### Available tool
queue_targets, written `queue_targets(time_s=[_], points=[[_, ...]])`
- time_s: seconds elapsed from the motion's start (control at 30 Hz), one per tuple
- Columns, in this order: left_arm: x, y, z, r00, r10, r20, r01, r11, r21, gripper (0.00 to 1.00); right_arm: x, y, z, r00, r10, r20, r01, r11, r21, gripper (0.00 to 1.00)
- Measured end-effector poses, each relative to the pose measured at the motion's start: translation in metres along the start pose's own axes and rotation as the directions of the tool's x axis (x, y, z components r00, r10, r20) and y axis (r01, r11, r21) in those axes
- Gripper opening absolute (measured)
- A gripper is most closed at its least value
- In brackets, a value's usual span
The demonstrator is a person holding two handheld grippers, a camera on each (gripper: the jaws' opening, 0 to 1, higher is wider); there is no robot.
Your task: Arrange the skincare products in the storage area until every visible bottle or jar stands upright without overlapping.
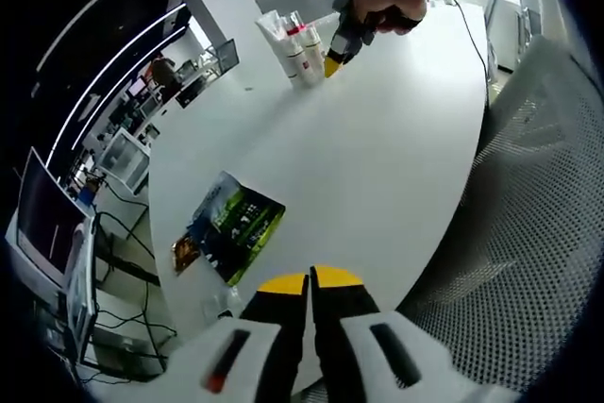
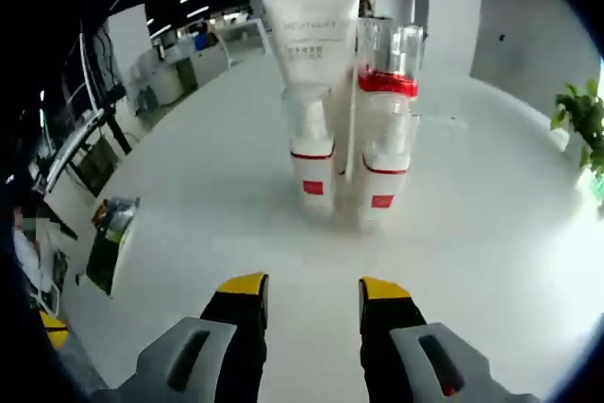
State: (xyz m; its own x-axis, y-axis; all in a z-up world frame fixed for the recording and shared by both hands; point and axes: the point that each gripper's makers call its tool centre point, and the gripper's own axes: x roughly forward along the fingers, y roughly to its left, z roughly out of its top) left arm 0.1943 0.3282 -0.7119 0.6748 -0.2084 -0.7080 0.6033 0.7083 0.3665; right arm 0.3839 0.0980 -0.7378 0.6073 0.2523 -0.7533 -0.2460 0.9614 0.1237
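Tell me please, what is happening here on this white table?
A person holds a gripper in each hand and is arranging skincare bottles on a white table. The right gripper is open and points at the cluster from close by, not touching it. The bottles and a tall tube stand upright, close together. The left gripper is shut, holds nothing, and sits at the table's near edge beside a green packet lying flat.
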Motion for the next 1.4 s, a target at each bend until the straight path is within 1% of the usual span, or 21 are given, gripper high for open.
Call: queue_targets(time_s=[0.03, 0.1, 0.13, 0.17, 0.23, 0.33, 0.43, 0.47, 0.5, 0.6, 0.67, 0.77, 0.8, 0.83, 0.97, 1.03, 1.1, 1.2, 1.23, 1.27, 1.4], points=[[0.0, 0.0, 0.0, 1.0, 0.002, 0.0, -0.002, 1.0, 0.001, 0.0, 0.001, 0.018, -0.005, 0.999, 0.037, -0.022, -0.036, 0.999, 0.029, 0.4], [-0.001, 0.002, 0.001, 1.0, 0.008, 0.008, -0.008, 1.0, 0.0, 0.0, 0.007, 0.044, -0.002, 0.995, 0.101, -0.019, -0.1, 0.994, 0.052, 0.46], [-0.001, 0.002, 0.001, 1.0, 0.011, 0.008, -0.011, 1.0, -0.003, 0.0, 0.01, 0.066, 0.0, 0.987, 0.157, -0.028, -0.154, 0.985, 0.081, 0.51], [-0.001, 0.003, 0.001, 1.0, 0.013, 0.006, -0.012, 1.0, -0.003, 0.0, 0.013, 0.08, -0.001, 0.982, 0.181, -0.047, -0.177, 0.981, 0.086, 0.56], [0.0, 0.002, -0.001, 1.0, 0.007, -0.002, -0.007, 1.0, -0.008, 0.0, 0.018, 0.118, 0.002, 0.963, 0.258, -0.073, -0.253, 0.965, 0.071, 0.67], [0.0, 0.002, -0.003, 1.0, 0.01, -0.013, -0.01, 1.0, -0.005, 0.0, 0.025, 0.158, 0.008, 0.945, 0.312, -0.103, -0.31, 0.95, 0.029, 0.74], [0.001, 0.004, -0.006, 0.999, 0.017, -0.029, -0.017, 1.0, -0.009, 0.0, 0.035, 0.187, 0.003, 0.93, 0.319, -0.183, -0.323, 0.946, 0.004, 0.83], [0.0, 0.007, -0.007, 0.999, 0.032, -0.031, -0.032, 0.999, -0.013, 0.0, 0.04, 0.195, 0.0, 0.925, 0.302, -0.23, -0.311, 0.95, -0.001, 0.87], [-0.001, 0.009, -0.006, 0.999, 0.041, -0.023, -0.041, 0.999, -0.02, 0.0, 0.042, 0.201, -0.002, 0.924, 0.287, -0.254, -0.3, 0.954, -0.012, 0.91], [-0.002, 0.009, -0.004, 0.999, 0.039, -0.01, -0.04, 0.999, -0.026, 0.0, 0.054, 0.231, 0.008, 0.924, 0.271, -0.271, -0.295, 0.954, -0.05, 0.94], [-0.001, 0.001, -0.002, 1.0, 0.0, 0.001, 0.0, 1.0, -0.031, 0.0, 0.059, 0.246, 0.012, 0.925, 0.243, -0.294, -0.283, 0.954, -0.102, 0.94], [-0.002, -0.001, 0.0, 1.0, -0.014, 0.009, 0.014, 1.0, -0.027, 0.0, 0.066, 0.254, 0.013, 0.933, 0.165, -0.32, -0.224, 0.962, -0.158, 0.97], [-0.002, 0.0, -0.002, 1.0, -0.013, 0.002, 0.013, 0.999, -0.033, 0.0, 0.069, 0.253, 0.013, 0.935, 0.119, -0.333, -0.189, 0.965, -0.184, 0.99], [-0.002, 0.001, -0.002, 1.0, -0.007, 0.002, 0.007, 0.999, -0.036, 0.0, 0.073, 0.255, 0.015, 0.94, 0.104, -0.324, -0.175, 0.965, -0.197, 0.99], [-0.002, 0.004, -0.002, 1.0, 0.0, 0.003, 0.0, 0.999, -0.049, 0.0, 0.087, 0.269, 0.01, 0.938, 0.102, -0.331, -0.173, 0.966, -0.192, 0.99], [-0.001, 0.004, -0.004, 1.0, -0.001, -0.002, 0.001, 0.999, -0.052, 0.0, 0.087, 0.27, 0.003, 0.934, 0.075, -0.35, -0.15, 0.97, -0.192, 0.99], [-0.001, 0.005, -0.003, 1.0, 0.002, 0.001, -0.002, 0.998, -0.056, 0.0, 0.086, 0.269, -0.006, 0.926, 0.037, -0.374, -0.13, 0.966, -0.224, 0.99], [-0.001, 0.003, -0.004, 1.0, -0.009, 0.001, 0.009, 0.998, -0.055, 0.0, 0.087, 0.275, -0.019, 0.922, 0.04, -0.384, -0.134, 0.966, -0.221, 1.0], [-0.001, 0.003, -0.004, 1.0, -0.01, -0.001, 0.01, 0.998, -0.056, 0.0, 0.089, 0.271, -0.013, 0.935, 0.011, -0.353, -0.114, 0.956, -0.27, 0.99], [-0.001, 0.003, -0.004, 1.0, -0.012, -0.002, 0.012, 0.998, -0.059, 0.0, 0.087, 0.273, -0.018, 0.928, 0.0, -0.371, -0.114, 0.952, -0.283, 0.99], [-0.001, 0.003, -0.004, 1.0, -0.011, 0.001, 0.011, 0.998, -0.068, 0.0, 0.089, 0.275, -0.021, 0.927, -0.017, -0.375, -0.119, 0.934, -0.336, 0.99]])
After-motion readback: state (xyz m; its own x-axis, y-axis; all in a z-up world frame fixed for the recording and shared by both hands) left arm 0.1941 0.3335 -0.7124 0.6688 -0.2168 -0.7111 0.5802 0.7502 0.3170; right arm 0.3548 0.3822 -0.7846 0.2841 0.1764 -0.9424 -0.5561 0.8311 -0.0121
